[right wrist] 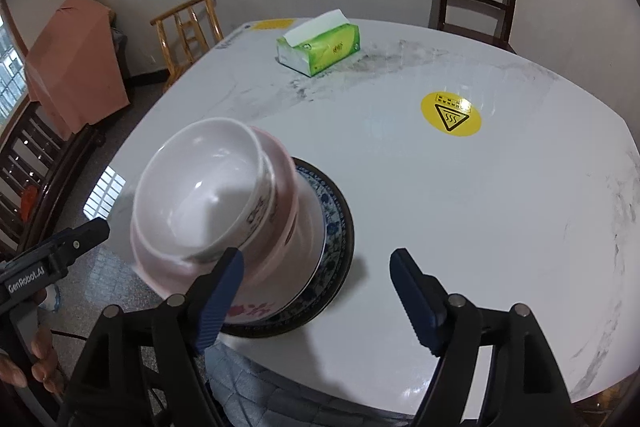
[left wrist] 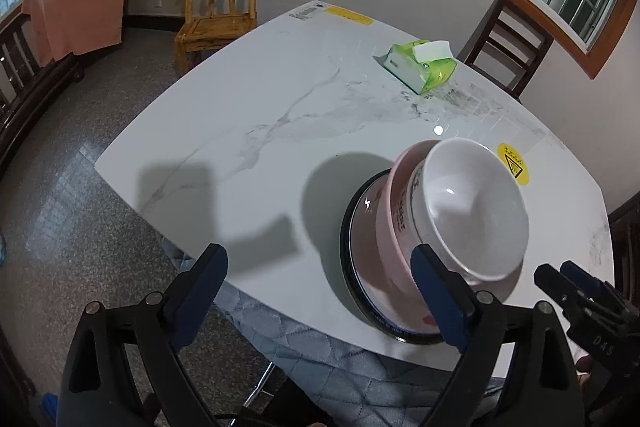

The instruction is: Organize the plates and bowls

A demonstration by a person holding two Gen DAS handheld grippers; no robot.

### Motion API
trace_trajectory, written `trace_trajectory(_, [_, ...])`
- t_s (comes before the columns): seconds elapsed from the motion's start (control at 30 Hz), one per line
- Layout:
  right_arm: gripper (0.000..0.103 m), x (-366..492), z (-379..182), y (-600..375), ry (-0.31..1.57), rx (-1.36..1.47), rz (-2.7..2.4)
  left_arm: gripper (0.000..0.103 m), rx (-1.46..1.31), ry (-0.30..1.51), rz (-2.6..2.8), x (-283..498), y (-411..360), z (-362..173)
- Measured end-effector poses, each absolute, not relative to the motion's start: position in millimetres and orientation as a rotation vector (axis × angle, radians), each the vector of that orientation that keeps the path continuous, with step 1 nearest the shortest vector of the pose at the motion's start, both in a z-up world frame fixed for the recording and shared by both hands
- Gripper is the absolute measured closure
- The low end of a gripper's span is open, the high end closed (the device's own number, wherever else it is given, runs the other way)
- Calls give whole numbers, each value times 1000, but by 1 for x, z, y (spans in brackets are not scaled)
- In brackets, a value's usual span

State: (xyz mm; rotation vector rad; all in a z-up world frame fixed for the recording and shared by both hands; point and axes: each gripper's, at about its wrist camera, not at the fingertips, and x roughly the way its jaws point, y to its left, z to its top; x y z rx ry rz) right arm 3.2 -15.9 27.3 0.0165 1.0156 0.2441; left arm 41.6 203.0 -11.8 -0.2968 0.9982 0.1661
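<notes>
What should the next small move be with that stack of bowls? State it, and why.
Probably draw both grippers back. The white bowl sits nested in the pink bowl on the blue-rimmed plate, near the table edge, and the left gripper and right gripper are open, holding nothing.

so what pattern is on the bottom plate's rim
Blue-and-white floral pattern with a dark edge on the plate; clearest in the right wrist view.

tissue box (right wrist: 319,47) | yellow sticker (right wrist: 451,113) | wooden chair (left wrist: 218,9) | marble table (right wrist: 460,207)
</notes>
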Motion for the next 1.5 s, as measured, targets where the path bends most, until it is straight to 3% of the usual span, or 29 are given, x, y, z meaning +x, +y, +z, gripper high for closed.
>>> trace_trajectory(0.43, [25, -57, 18, -15, 913, -26, 297, 3, -182, 929, 163, -6, 169, -13])
trace_trajectory(0.83, [25, -95, -14, -23, 925, -62, 264, 3, -106, 943, 149, -24, 141, -55])
trace_trajectory(1.5, [25, -105, -34, -26, 967, -89, 218, 3, 29, 917, 108, -20, 105, -79])
